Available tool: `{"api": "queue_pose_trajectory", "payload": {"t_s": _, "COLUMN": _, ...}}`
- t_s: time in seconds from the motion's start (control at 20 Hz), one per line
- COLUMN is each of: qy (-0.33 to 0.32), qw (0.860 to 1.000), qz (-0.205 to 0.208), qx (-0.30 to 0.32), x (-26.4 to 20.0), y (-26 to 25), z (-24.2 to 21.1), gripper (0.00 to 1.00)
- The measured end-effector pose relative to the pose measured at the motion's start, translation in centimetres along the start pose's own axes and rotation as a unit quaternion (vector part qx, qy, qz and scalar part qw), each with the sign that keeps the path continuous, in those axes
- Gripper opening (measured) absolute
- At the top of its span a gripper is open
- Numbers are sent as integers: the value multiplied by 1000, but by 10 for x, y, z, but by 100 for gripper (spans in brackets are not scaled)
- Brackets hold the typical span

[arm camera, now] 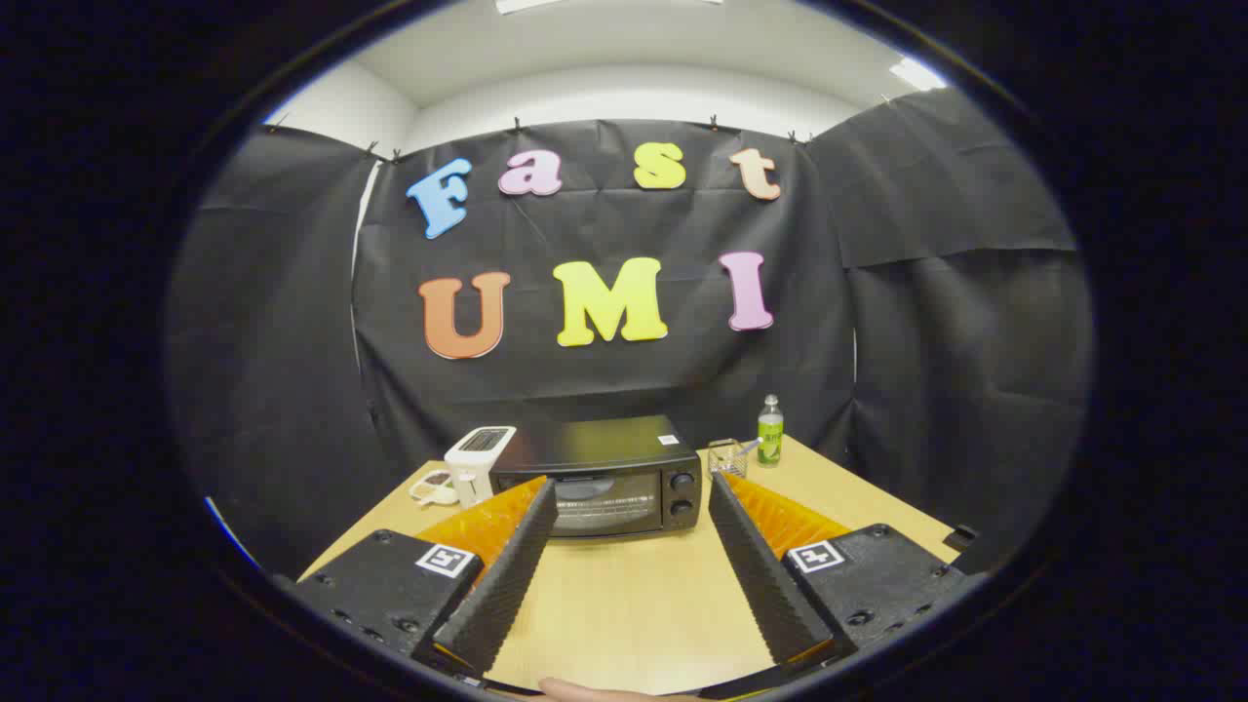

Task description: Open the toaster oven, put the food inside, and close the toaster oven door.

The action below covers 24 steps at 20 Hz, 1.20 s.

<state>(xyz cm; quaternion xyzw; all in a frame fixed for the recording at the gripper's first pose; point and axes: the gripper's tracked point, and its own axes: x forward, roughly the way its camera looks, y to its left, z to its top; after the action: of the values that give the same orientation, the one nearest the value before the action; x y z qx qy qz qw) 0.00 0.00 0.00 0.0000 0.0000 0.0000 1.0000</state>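
Right, gripper view: the gripper (632, 497) is held level above the wooden table (634, 604), pointing straight at the back wall. Its two fingers (507, 575) are spread wide with nothing between them but bare tabletop, each a black ribbed pad with orange behind it. The black finger mounts at lower left and lower right carry square markers. A sliver of a fingertip (585, 690) pokes in at the bottom centre of the frame, mostly cut off.

The toaster oven (597, 478) sits at frame centre, beyond the fingertips, door closed, two knobs on its right side. What's inside behind the glass is too dim to tell. A white toaster (478, 460) stands just left of it, touching or nearly so. A pale item (434, 487), partly hidden behind the left finger, lies by the toaster; hard to make out. Right of the oven are a small wire basket (726, 456) and a green bottle (770, 431). A small dark object (960, 536) sits at the table's right edge, unclear.
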Motion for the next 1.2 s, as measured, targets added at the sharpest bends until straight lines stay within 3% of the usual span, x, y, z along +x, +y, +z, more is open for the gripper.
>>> {"api": "queue_pose_trajectory", "payload": {"t_s": 0.85, "qy": 7, "qw": 1000, "qz": 10, "qx": -20, "x": 3, "y": 5, "z": -16, "gripper": 100}}
{"api": "queue_pose_trajectory", "payload": {"t_s": 1.05, "qy": 7, "qw": 1000, "qz": 0, "qx": -14, "x": 32, "y": 10, "z": -17, "gripper": 100}}
{"api": "queue_pose_trajectory", "payload": {"t_s": 1.2, "qy": 13, "qw": 1000, "qz": -1, "qx": -3, "x": 82, "y": 20, "z": -19, "gripper": 100}}
